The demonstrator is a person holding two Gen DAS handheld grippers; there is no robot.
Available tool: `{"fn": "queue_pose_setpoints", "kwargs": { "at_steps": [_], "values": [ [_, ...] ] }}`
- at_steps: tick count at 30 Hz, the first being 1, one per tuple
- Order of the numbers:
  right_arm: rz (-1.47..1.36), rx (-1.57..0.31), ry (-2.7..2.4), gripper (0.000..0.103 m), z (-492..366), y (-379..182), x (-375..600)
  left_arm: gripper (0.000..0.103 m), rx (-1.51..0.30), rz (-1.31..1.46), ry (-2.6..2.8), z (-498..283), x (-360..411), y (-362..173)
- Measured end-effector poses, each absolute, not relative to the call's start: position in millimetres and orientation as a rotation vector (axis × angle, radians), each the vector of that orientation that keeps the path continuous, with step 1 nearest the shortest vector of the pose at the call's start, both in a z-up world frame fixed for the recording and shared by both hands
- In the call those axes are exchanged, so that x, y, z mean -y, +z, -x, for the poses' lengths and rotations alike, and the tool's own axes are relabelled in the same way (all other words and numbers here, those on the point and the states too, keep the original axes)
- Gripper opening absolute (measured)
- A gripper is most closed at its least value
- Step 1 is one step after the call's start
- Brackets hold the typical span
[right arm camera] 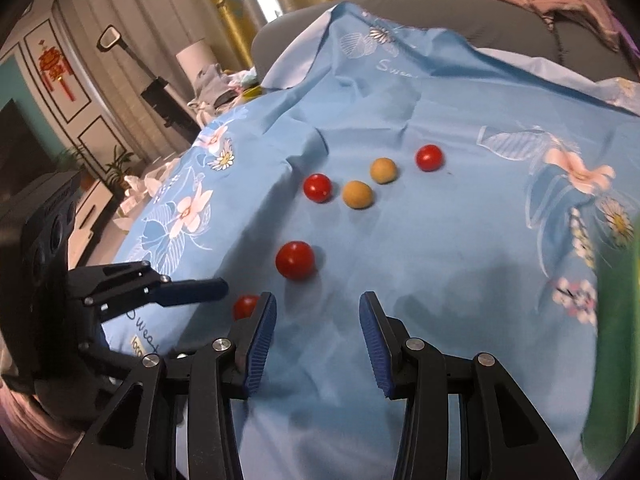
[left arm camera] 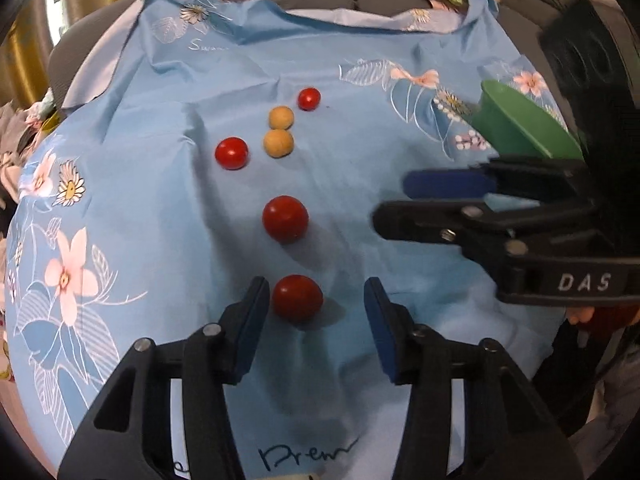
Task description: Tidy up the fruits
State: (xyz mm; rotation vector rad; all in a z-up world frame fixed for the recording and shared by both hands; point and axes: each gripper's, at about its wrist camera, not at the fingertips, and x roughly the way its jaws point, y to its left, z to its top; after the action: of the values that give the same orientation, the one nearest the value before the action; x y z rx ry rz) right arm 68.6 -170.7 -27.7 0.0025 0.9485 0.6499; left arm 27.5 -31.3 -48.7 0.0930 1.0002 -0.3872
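The left gripper [left arm camera: 316,320] hung low over the near edge of the blue floral cloth [left arm camera: 168,208], its blue ribbed pads spread wide and holding nothing. The nearest red fruit [left arm camera: 297,299] sat just ahead of the fingertips, close beside the left pad and with open cloth between it and the right one; whether the pad touched it could not be told. Being round, it offered no long axis to line up with. The left gripper was plainly the nearer of the two, so a slight shift left and forward looked like what a centred grasp would need.

Farther up the cloth lay a second large red fruit [left arm camera: 285,219], then a smaller red one [left arm camera: 231,153] toward the left edge, two matte tan balls [left arm camera: 278,143] side by side in the middle, and a small glossy red one [left arm camera: 309,99] nearest the far edge.

At the right edge a smooth green plastic bowl [left arm camera: 520,120] stood tilted in view. The right gripper [right arm camera: 318,336] hovered beside it, fingers likewise wide apart and empty, over bare wrinkled fabric.
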Motion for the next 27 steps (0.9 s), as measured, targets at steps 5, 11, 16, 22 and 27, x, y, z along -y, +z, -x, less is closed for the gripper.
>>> {"fn": "queue_pose_setpoints", "kwargs": {
  "at_steps": [5, 11, 16, 22, 27],
  "values": [
    [0.026, -0.988, 0.707, 0.045, -87, -36, 152, 0.046, -1.037, -0.137, -0.372, -35, 35, -56],
    [0.048, -1.027, 0.745, 0.045, -109, -46, 133, 0.038, -1.106, -0.223, -0.356, -47, 46, -69],
    [0.074, -1.046, 0.777, 0.045, -118, -53, 122, 0.030, -1.104, -0.198, -0.355, -51, 38, -68],
    [0.075, -1.057, 0.785, 0.033, -120, -63, 117, 0.029, -1.092, -0.181, -0.342, -51, 36, -69],
    [0.044, -1.049, 0.752, 0.032, -120, -62, 127, 0.029, -1.083, -0.160, -0.332, -50, 35, -68]
  ]
}}
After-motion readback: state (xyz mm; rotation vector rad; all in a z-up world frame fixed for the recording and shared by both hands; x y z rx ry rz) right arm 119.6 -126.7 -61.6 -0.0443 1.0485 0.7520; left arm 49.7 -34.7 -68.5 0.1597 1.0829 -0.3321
